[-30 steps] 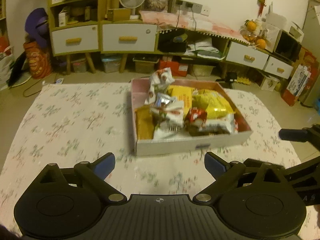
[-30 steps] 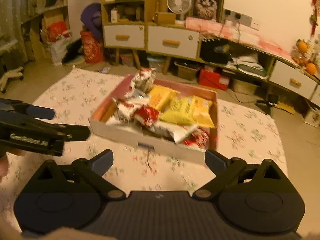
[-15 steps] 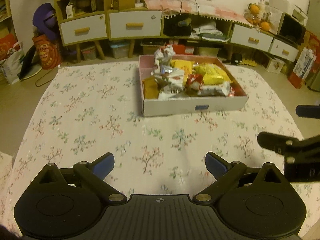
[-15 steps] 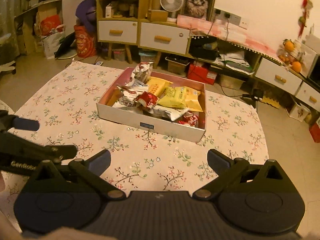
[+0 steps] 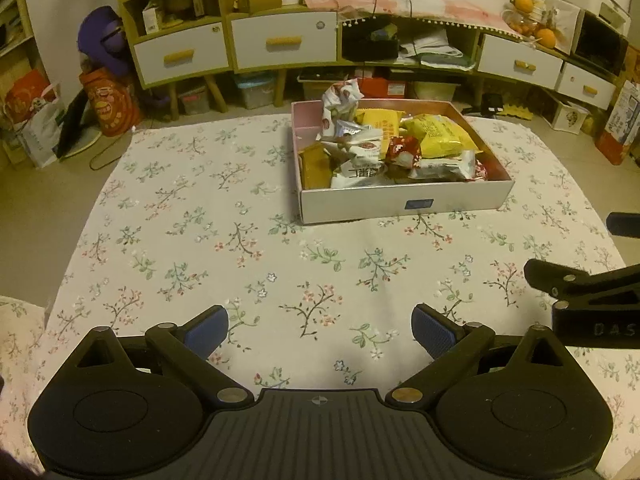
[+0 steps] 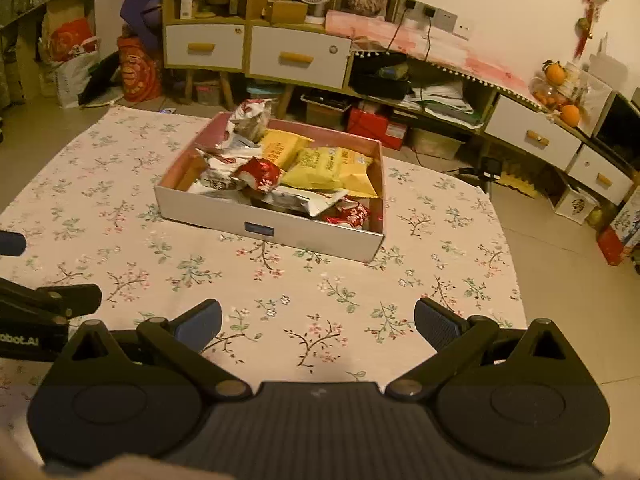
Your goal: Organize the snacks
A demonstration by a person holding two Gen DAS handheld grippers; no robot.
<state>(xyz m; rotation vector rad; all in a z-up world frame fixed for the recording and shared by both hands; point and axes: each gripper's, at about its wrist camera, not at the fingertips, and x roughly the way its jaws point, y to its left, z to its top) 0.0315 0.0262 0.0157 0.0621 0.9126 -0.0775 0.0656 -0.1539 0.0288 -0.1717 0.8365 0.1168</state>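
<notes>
Holding both grippers low in frame, we keep the left gripper (image 5: pixel 320 330) and right gripper (image 6: pixel 318 324) spread wide and empty. Well beyond our fingertips, mid-frame, the snack box (image 5: pixel 404 206) sits on the floral cloth (image 5: pixel 180 240), packets heaped inside.

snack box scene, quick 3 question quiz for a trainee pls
1. True or false: the left gripper holds a snack packet.
2. Multiple choice: where do the snack packets lie? A) scattered on the floral tablecloth B) piled inside the snack box C) in an open drawer
3. Fill in: the small label on the near wall of the snack box is coloured ____.

Key:
1. False. The left gripper is open and empty, as is the right gripper.
2. B. The yellow packets and the red packet all sit inside the box.
3. Blue. The label is at the middle of the near wall.
</notes>
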